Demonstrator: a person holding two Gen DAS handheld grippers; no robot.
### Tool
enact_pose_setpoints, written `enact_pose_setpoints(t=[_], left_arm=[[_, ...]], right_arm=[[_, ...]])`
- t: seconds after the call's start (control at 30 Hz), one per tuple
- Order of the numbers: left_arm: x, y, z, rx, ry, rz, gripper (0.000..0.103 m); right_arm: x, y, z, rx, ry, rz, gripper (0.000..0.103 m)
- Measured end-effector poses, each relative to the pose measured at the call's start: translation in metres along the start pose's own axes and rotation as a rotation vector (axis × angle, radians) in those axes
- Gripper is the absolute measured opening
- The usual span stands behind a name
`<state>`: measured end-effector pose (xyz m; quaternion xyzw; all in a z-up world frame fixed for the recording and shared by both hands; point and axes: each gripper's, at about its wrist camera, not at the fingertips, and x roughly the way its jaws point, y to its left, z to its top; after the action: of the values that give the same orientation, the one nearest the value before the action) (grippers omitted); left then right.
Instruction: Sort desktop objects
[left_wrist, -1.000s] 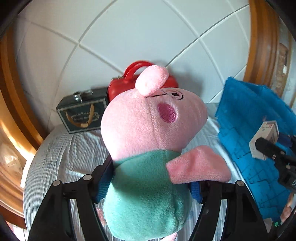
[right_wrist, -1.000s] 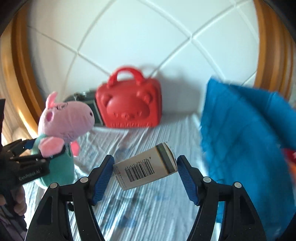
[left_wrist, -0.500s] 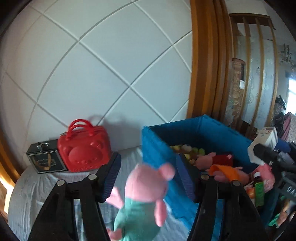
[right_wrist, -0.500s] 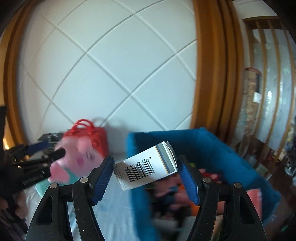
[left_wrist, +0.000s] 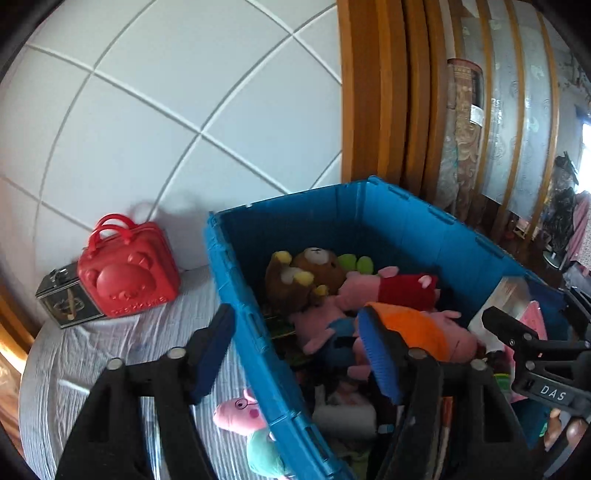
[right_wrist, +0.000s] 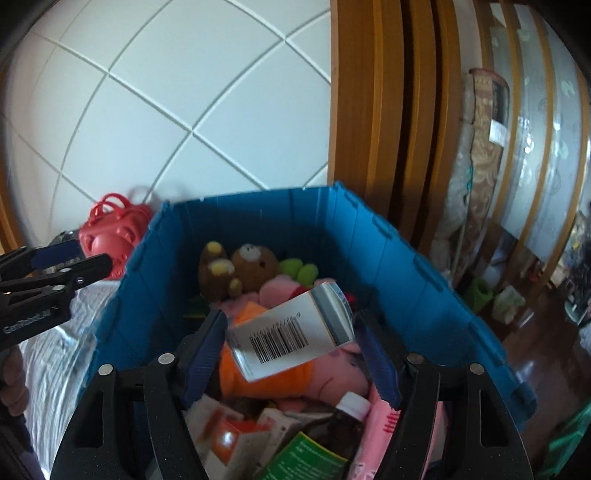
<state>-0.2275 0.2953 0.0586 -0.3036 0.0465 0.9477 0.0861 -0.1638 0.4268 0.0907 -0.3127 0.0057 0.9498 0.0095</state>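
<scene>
Two grippers over the blue crate (right_wrist: 236, 236): right gripper (right_wrist: 291, 334) pinches a barcoded carton (right_wrist: 290, 334) above the plush pile for dropping in, left gripper (left_wrist: 295, 341) spread, empty, pig plush (left_wrist: 255, 432) outside on the bedsheet (left_wrist: 110, 332).

My left gripper's (left_wrist: 295, 354) own fingers and the blue crate's (left_wrist: 255, 325) wall hide the lower body of the pig plush (left_wrist: 255, 435) lying outside it. In my right view, the box's (right_wrist: 291, 334) ends sit behind the blue pads (right_wrist: 203, 350), so contact is unclear. Bottles and cartons (right_wrist: 295, 435) below are cut off and blurred.
</scene>
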Motion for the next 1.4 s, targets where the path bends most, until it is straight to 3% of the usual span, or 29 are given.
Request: enact_pose_setpoints(t=[0.07,0.13,0.3,0.5,0.67,0.77,1.03,1.17,1.27,1.4], left_arm=[[-0.009,0.012,-0.009,-0.012,-0.027,0.027,0.084],[-0.019,0.029,-0.019,-0.032,-0.048,0.060,0.092],[-0.032,0.080,-0.045,-0.092,-0.048,0.112,0.094],[-0.029,0.157,-0.101,-0.127,0.047,0.151,0.094],[-0.017,0.211,-0.150,-0.107,0.141,0.162,0.094],[-0.007,0.231,-0.171,-0.100,0.184,0.150,0.094],[0.026,0.247,-0.212,-0.022,0.245,0.081,0.094],[0.057,0.243,-0.223,0.071,0.279,-0.003,0.094],[0.092,0.240,-0.225,0.167,0.294,-0.116,0.094],[0.150,0.232,-0.227,0.330,0.309,-0.271,0.094]], right_arm=[[0.001,0.002,-0.005,0.002,0.005,-0.006,0.103],[-0.001,0.007,-0.009,0.000,0.006,-0.010,0.103],[-0.022,0.040,-0.016,-0.003,-0.032,0.039,0.103],[-0.055,0.137,-0.035,-0.038,-0.090,0.167,0.103],[-0.065,0.211,-0.060,-0.067,-0.106,0.195,0.102],[-0.058,0.248,-0.084,-0.064,-0.070,0.203,0.086],[-0.027,0.279,-0.135,-0.035,0.018,0.204,0.085],[-0.006,0.281,-0.164,0.038,0.080,0.164,0.085],[0.011,0.283,-0.180,0.084,0.124,0.096,0.085],[0.043,0.290,-0.208,0.236,0.174,-0.027,0.086]])
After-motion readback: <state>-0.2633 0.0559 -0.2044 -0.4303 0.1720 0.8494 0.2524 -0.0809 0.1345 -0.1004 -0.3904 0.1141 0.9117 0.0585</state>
